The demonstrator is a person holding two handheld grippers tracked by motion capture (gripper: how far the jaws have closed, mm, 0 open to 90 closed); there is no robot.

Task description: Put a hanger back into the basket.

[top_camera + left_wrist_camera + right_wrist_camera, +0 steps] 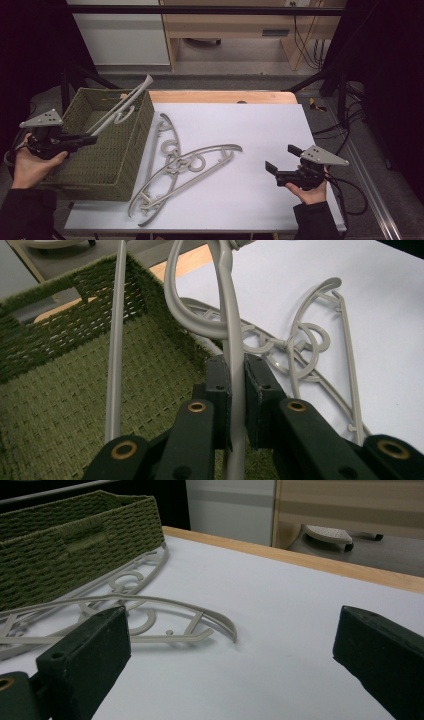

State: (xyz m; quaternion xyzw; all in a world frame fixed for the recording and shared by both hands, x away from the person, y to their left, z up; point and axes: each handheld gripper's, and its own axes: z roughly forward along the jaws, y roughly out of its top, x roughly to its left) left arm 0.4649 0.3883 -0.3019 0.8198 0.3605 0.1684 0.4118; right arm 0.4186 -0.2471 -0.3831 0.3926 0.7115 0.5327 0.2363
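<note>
My left gripper (91,139) is shut on the thin bar of a grey plastic hanger (123,104). The hanger slants up over the green woven basket (102,167) at the table's left, and its far end sticks out past the back rim. In the left gripper view the pads clamp the hanger (229,320) above the basket floor (65,410). Two more grey hangers (196,165) lie crossed on the white tabletop just right of the basket. My right gripper (283,158) rests low at the right, open and with nothing between its fingers, pointing toward those hangers (150,611).
The white tabletop (250,125) has a wooden strip along its far edge. A black frame bar (210,10) crosses the top of the high view, and cables (350,130) hang beyond the table's right side. The basket wall (60,535) stands to the left in the right gripper view.
</note>
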